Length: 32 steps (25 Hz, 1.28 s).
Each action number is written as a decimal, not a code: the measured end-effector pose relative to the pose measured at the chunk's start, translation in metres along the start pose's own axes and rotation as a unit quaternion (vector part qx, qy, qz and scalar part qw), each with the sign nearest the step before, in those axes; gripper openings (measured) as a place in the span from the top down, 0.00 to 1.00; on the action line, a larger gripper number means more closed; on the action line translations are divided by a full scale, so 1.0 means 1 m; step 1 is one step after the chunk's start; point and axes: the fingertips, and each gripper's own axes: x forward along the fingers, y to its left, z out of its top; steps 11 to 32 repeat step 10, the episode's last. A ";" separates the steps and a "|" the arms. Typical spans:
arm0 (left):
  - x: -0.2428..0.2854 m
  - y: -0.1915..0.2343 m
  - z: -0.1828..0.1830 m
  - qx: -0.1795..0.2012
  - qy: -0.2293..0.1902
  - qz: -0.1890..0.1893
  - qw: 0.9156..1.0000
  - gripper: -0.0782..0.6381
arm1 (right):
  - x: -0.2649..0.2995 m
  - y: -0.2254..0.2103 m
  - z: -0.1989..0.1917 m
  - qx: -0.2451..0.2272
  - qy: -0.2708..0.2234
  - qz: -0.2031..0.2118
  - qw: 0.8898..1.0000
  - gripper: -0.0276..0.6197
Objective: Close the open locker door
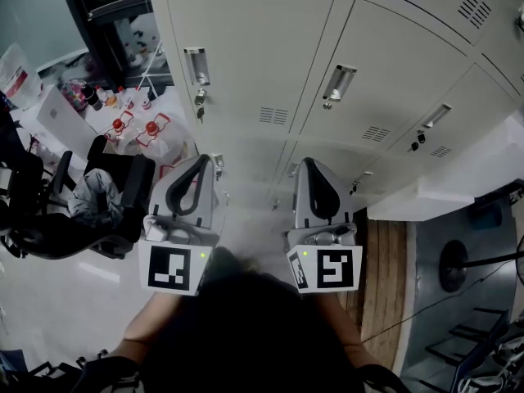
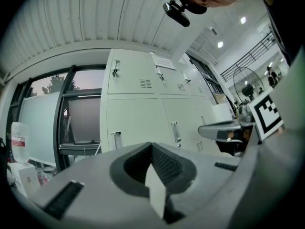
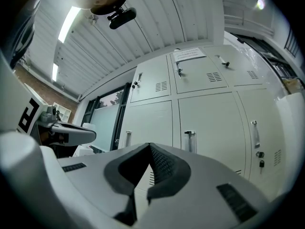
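Lockers: a bank of pale grey metal lockers (image 1: 254, 47) stands dead ahead, and every door in view sits flush in its frame.
Left gripper: the left gripper (image 1: 203, 159) is held level, jaws pressed tip to tip with nothing between them. It's aimed at the locker front below the recessed silver door handle (image 1: 195, 65).
Right gripper: the right gripper (image 1: 308, 162) is tilted slightly up. Its jaws are also closed and empty, facing the neighbouring door with the slanted silver handle (image 1: 338, 82).
Gap: both sets of jaws are apart from the doors, no contact.
Left side: a black office chair (image 1: 49, 211) and red-capped bottles (image 1: 135, 128).
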 end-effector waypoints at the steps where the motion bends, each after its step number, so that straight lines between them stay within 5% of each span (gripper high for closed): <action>1: -0.001 -0.001 0.000 0.000 0.000 0.000 1.000 0.89 | -0.001 0.000 0.000 0.001 -0.001 0.000 1.000 0.93; 32: -0.010 -0.009 -0.005 0.011 0.008 -0.005 1.000 0.89 | -0.008 0.001 -0.002 0.006 -0.005 0.000 1.000 0.93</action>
